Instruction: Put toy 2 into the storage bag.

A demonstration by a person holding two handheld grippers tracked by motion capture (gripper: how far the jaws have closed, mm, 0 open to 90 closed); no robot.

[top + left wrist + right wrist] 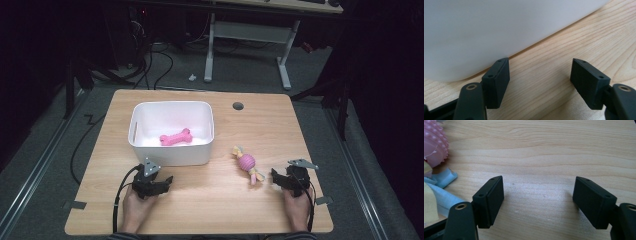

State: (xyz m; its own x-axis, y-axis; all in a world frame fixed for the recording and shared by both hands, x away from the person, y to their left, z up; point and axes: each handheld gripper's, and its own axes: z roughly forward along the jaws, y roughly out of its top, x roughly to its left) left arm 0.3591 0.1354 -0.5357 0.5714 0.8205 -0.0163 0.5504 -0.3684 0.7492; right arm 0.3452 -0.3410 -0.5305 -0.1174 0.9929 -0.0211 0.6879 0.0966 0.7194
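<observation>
- The left gripper (159, 185) sits at the white bin's (170, 155) 6 o'clock side, fingers (496, 82) apart.
- The right gripper (282, 180) has fingers (490, 200) apart, with the pink ball toy (247, 164) at their 10 o'clock.

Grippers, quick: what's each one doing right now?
Left gripper: open, holding nothing, beside the white bin.
Right gripper: open, holding nothing, near the pink rope toy.
</observation>
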